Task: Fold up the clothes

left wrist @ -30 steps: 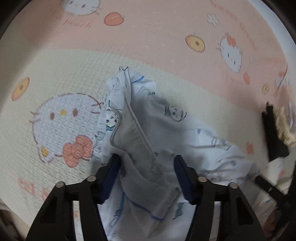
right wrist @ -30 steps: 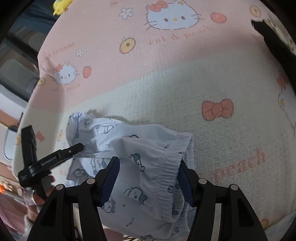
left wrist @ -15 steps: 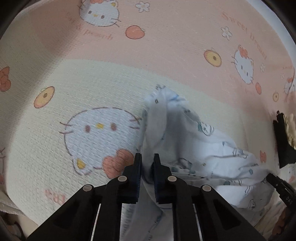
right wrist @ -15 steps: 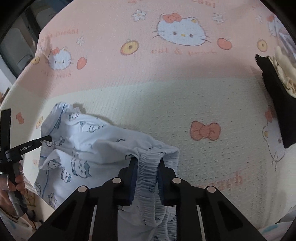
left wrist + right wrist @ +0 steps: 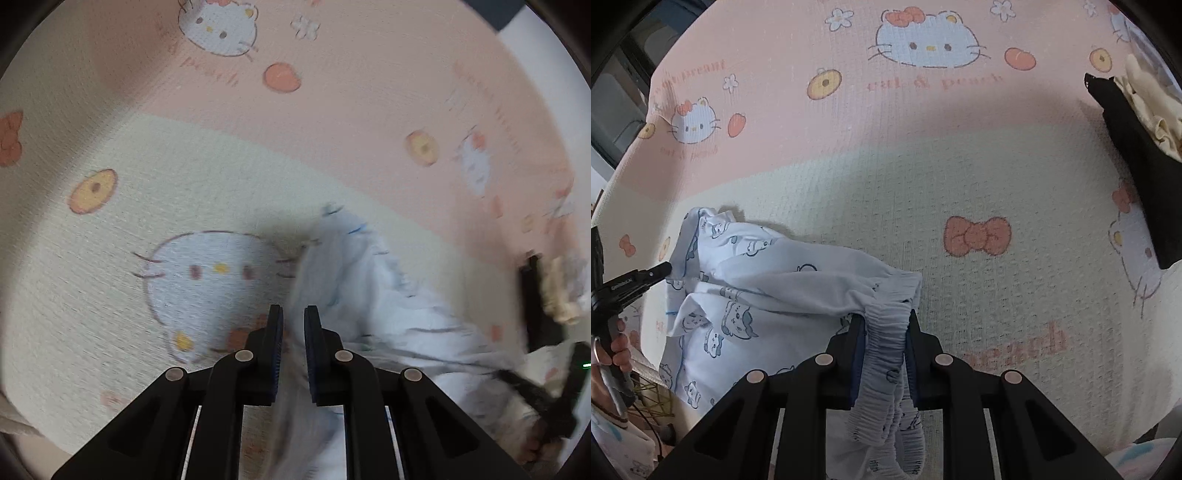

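Here the pale blue printed garment (image 5: 768, 295) is held over the near part of the bedspread (image 5: 960, 177), lifted and bunched. The right gripper (image 5: 884, 325) is clamped on the gathered elastic waistband (image 5: 886, 332); the left gripper (image 5: 293, 325) is pinched on a fold at the garment's left edge, though that view is blurred. For a clean fold, the two grips should probably be drawn apart until the cloth is taut, then lowered flat onto the cream area. At the far right, a black box (image 5: 1134, 155) is seen with cream-coloured cloth (image 5: 1148, 103) piled in it.
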Demonstrator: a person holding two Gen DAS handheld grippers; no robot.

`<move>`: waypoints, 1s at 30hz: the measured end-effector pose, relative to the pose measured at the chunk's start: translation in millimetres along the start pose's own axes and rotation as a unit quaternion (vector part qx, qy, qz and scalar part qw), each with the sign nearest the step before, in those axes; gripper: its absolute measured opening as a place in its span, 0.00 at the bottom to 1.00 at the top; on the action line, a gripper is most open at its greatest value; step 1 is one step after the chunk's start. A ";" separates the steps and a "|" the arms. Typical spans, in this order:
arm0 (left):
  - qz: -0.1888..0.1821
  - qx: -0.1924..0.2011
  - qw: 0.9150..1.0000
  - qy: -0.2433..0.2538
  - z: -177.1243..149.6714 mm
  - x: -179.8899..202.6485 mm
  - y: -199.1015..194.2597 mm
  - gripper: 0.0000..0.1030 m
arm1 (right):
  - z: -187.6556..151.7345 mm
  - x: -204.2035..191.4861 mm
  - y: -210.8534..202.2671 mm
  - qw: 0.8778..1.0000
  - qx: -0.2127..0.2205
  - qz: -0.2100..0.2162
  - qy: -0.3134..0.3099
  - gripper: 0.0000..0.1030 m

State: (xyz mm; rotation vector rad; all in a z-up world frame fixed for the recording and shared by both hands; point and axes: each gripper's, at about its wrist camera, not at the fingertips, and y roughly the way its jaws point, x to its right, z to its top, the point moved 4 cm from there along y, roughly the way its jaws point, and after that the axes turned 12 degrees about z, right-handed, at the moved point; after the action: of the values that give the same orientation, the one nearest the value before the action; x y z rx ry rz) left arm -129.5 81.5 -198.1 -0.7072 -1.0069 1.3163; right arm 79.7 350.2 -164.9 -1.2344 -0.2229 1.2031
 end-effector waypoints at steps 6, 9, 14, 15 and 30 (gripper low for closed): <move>-0.084 -0.019 0.992 -0.091 4.1 -3.5 -0.6 0.39 | 0.1 6.7 -7.1 0.998 0.013 0.048 0.036 0.43; -0.111 -0.017 0.985 -0.128 -0.6 -1.3 2.9 0.71 | 0.1 10.7 -14.6 0.995 0.027 0.077 0.055 0.44; -0.077 -0.044 0.988 -0.127 -15.3 1.6 5.5 0.71 | -3.7 14.3 -20.3 0.995 0.034 0.076 0.062 0.44; -0.067 -0.047 0.990 -0.115 -18.8 6.7 4.7 0.71 | -5.0 14.2 -20.9 0.995 0.032 0.073 0.059 0.44; -0.029 -0.079 0.996 -0.003 -36.7 86.1 7.7 0.71 | -28.5 12.7 -28.8 0.997 0.010 0.074 0.016 0.51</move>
State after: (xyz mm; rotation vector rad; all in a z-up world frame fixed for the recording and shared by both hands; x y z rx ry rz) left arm -103.4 171.5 -204.0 -0.7864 -1.1372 1.1984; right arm 121.6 347.4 -158.6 -1.2679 -0.0974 1.3088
